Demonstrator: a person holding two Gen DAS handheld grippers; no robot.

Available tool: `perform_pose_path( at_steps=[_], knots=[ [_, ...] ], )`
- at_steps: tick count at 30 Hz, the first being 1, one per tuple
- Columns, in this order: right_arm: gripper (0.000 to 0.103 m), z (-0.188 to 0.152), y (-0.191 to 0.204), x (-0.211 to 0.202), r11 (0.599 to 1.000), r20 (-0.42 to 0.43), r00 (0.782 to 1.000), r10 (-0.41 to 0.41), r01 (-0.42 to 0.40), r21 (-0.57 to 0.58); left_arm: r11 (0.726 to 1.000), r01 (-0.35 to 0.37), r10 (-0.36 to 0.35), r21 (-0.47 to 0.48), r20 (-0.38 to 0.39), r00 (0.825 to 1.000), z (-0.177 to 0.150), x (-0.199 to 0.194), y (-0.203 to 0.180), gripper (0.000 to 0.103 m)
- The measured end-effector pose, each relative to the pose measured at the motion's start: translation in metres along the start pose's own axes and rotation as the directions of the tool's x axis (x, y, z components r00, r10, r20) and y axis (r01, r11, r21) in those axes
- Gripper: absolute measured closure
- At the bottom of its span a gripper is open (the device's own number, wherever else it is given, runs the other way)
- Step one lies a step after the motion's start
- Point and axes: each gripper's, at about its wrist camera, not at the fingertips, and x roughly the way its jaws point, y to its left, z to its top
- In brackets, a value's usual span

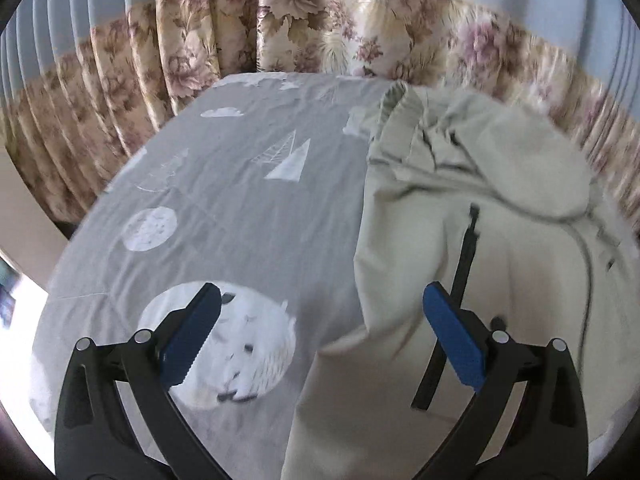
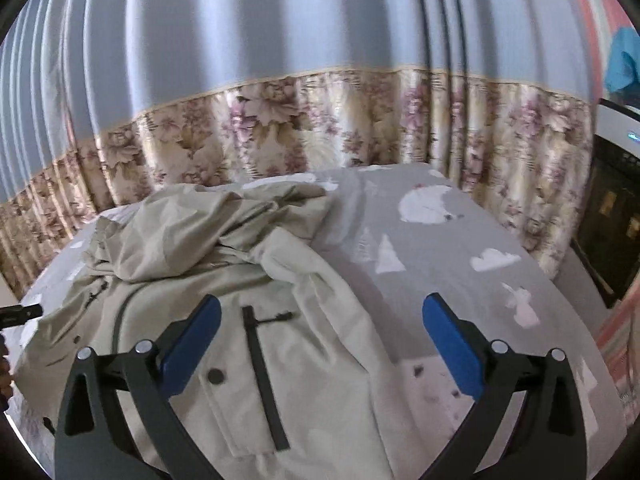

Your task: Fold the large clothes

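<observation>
A large pale beige jacket with black zippers lies crumpled on a grey patterned bedsheet. In the left wrist view it fills the right half; its left edge runs between the fingers. My left gripper is open and empty above that edge. In the right wrist view the jacket lies left and centre, hood bunched at the back, a black pocket zipper near the fingers. My right gripper is open and empty above the jacket's right edge.
The sheet covers a bed with white shapes printed on it. Floral and blue curtains hang close behind the bed. A dark cabinet stands at the far right in the right wrist view.
</observation>
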Motion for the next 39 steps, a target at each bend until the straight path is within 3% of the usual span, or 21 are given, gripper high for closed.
perform_pose_path(
  at_steps=[5, 12, 15, 19, 22, 24, 26, 29, 32, 35, 36, 39],
  knots=[
    [0.002, -0.018, -0.005, -0.013, 0.997, 0.026, 0.997, -0.074, 0.074, 0.012, 1.0, -0.028, 0.028, 0.008, 0.038, 0.999, -0.014, -0.015, -0.013, 0.003],
    [0.002, -0.026, -0.009, -0.022, 0.991, -0.003, 0.991, -0.133, 0.133, -0.03, 1.0, 0.013, -0.013, 0.012, 0.041, 0.999, -0.022, -0.023, -0.018, 0.003],
    [0.002, -0.032, -0.011, -0.033, 0.987, 0.015, 0.987, -0.157, 0.158, -0.031, 1.0, 0.011, -0.012, 0.006, 0.037, 0.999, -0.028, -0.028, -0.009, 0.003],
    [0.002, -0.042, -0.022, -0.032, 0.992, -0.044, 0.991, -0.124, 0.124, -0.006, 0.999, 0.036, -0.036, 0.002, 0.024, 0.999, -0.044, -0.034, 0.007, 0.003],
    [0.002, -0.049, -0.025, -0.031, 0.989, -0.066, 0.987, -0.149, 0.147, -0.026, 0.999, 0.036, -0.037, 0.012, 0.008, 0.999, -0.058, -0.034, 0.019, 0.003],
    [0.002, -0.051, -0.027, -0.028, 0.987, -0.091, 0.983, -0.158, 0.156, -0.029, 0.997, 0.075, -0.075, 0.01, -0.026, 0.997, -0.066, -0.028, 0.021, 0.007],
    [0.002, -0.054, -0.03, -0.026, 0.989, -0.113, 0.983, -0.144, 0.143, -0.025, 0.991, 0.133, -0.132, 0.007, -0.062, 0.989, -0.073, -0.022, 0.019, 0.03],
    [0.003, -0.056, -0.035, -0.028, 0.988, -0.132, 0.98, -0.152, 0.148, -0.038, 0.981, 0.191, -0.19, 0.008, -0.068, 0.979, -0.074, -0.022, 0.01, 0.046],
    [0.006, -0.058, -0.043, -0.031, 0.991, -0.162, 0.978, -0.13, 0.125, -0.043, 0.976, 0.214, -0.21, 0.044, -0.076, 0.975, -0.072, -0.022, -0.004, 0.046],
    [0.022, -0.063, -0.049, -0.029, 0.996, -0.221, 0.971, -0.09, 0.082, -0.045, 0.975, 0.197, -0.188, 0.103, -0.087, 0.978, -0.075, -0.02, -0.015, 0.043],
    [0.023, -0.066, -0.051, -0.028, 0.996, -0.236, 0.968, -0.085, 0.077, -0.044, 0.976, 0.178, -0.169, 0.13, -0.077, 0.983, -0.076, -0.019, -0.019, 0.042],
    [0.029, -0.074, -0.054, -0.021, 1.0, -0.291, 0.956, -0.019, 0.012, -0.028, 0.975, 0.187, -0.178, 0.118, -0.078, 0.981, -0.075, -0.02, -0.015, 0.04]
  ],
)
